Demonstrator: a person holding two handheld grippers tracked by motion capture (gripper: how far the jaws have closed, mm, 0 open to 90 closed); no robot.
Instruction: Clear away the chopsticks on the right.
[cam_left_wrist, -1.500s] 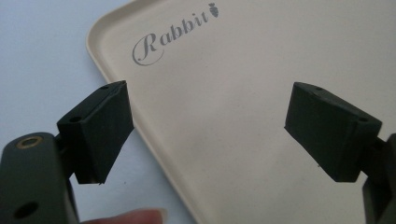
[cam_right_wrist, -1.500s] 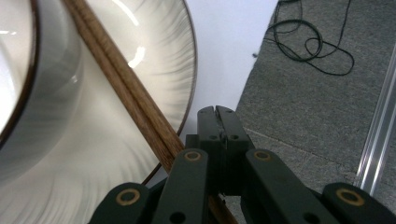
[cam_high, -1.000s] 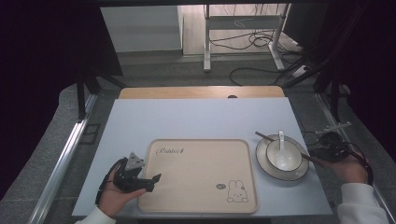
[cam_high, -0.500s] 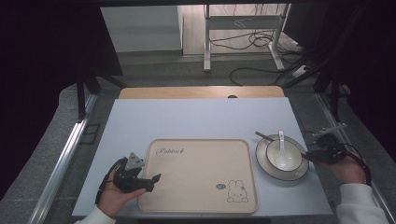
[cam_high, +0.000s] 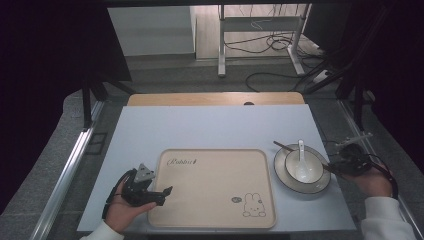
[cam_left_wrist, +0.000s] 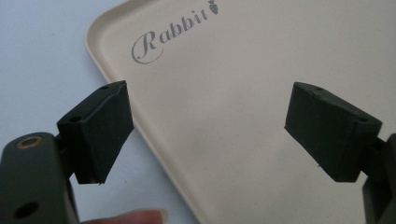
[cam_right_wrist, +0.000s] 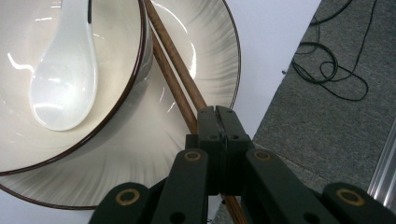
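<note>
Word "Rabbit" in grey script with a small carrot mark, printed near one corner of the beige tray (cam_left_wrist: 243, 93), no other legible text

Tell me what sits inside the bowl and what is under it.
A white spoon lies inside the bowl. Under it is a plate, with chopsticks resting across it; the plate's centre is covered.

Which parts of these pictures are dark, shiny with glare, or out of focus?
High view: the room around the table is nearly black. Right gripper view: glare spots on the spoon and bowl. Left gripper view: a fingertip at the bottom edge is blurred; the tray lettering is slightly soft.
</note>
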